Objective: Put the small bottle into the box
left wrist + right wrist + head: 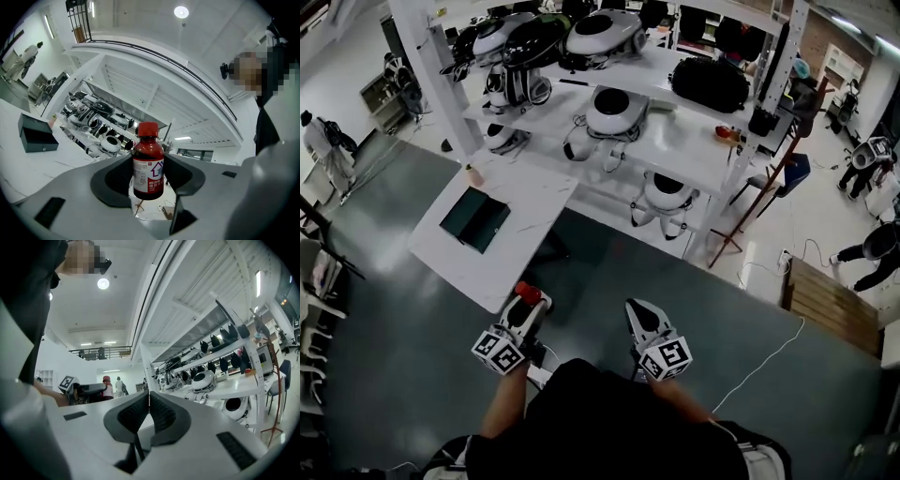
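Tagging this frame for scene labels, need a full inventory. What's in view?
small bottle: 1, dark red with red cap and white label, between the left gripper's jaws
box: 1, dark, on the table
table: 1, white, ahead left
rack: 1, white, behind the table
rounded devices: several, white and black, on the rack's shelves
bag: 1, black, upper shelf
pallet: 1, wooden, floor at right
left gripper: 1, shut on the bottle
right gripper: 1, jaws together, empty
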The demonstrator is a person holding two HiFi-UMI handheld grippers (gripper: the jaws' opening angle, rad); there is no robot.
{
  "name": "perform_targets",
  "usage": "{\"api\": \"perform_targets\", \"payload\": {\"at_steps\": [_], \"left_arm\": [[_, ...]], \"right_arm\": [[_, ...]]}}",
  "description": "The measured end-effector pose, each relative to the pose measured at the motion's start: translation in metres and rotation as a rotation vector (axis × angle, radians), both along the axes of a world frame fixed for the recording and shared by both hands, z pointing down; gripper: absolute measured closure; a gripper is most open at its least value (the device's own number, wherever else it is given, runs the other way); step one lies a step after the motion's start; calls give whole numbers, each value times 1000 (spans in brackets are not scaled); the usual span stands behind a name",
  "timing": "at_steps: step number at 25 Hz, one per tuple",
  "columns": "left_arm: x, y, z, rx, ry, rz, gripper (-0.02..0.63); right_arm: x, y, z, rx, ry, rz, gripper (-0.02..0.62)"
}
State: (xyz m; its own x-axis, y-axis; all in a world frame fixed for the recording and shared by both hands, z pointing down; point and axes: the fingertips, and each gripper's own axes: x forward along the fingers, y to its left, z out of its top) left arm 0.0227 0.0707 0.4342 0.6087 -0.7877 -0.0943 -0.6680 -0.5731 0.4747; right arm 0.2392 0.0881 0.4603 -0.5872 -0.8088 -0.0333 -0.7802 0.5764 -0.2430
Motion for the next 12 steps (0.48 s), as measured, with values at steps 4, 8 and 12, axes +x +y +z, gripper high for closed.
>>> {"api": "perform_targets", "payload": {"at_steps": [4,8,12], "left_arm": [[10,-21,-1,7,-6,-11,387],[13,-47,2,22,-24,-5,387],[8,-82,19,28,-54,4,387]], "right_arm": [[7,-13,21,-51,22,-33,561],[18,-45,27,-56,47,-21,561],[25,-87,30,-44,70,6,561]]}}
